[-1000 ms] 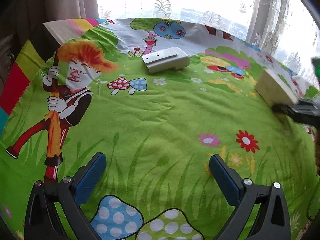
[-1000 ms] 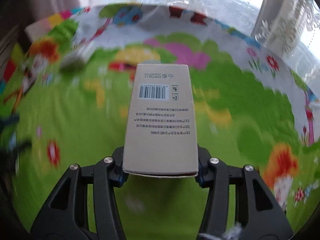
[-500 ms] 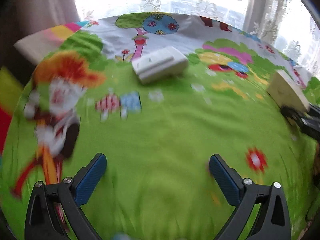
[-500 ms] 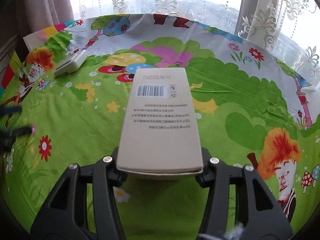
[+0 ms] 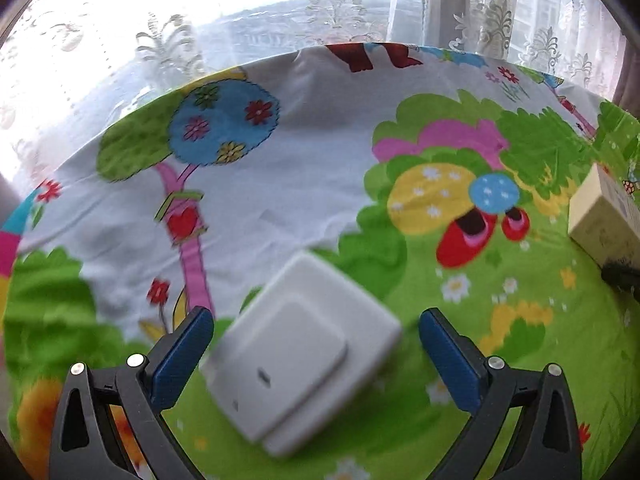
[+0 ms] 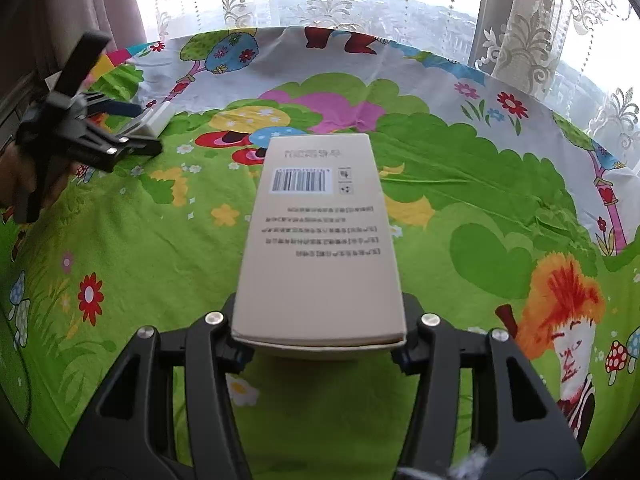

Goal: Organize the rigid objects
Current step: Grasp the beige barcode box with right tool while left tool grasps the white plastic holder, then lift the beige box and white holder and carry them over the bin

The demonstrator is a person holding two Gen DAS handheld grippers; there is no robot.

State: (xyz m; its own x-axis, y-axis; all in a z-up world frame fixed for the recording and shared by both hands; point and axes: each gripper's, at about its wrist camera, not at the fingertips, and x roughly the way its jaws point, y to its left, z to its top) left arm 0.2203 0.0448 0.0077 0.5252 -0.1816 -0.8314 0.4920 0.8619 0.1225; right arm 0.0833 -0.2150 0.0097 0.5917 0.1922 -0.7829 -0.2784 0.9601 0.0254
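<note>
A flat white box (image 5: 304, 344) lies on the cartoon-print cloth (image 5: 520, 360), slightly blurred. My left gripper (image 5: 316, 320) is open and straddles it, a blue pad (image 5: 184, 356) on each side, neither touching. From the right wrist view the left gripper (image 6: 120, 136) shows at far left, over the white box (image 6: 158, 120). My right gripper (image 6: 320, 348) is shut on a beige carton with a barcode (image 6: 316, 240), gripping its near end. That beige carton (image 5: 600, 216) also appears at the right edge of the left wrist view.
The cloth (image 6: 480, 200) covers a wide flat surface that ends at a window with lace curtains (image 6: 540, 40). A dark drape (image 6: 80, 8) hangs at the back left. A hand (image 6: 10, 176) holds the left gripper.
The left gripper has swept across the cloth to the white box and rolled; the box was far off and is now between its fingers. The right gripper keeps hold of the beige carton, almost still.
</note>
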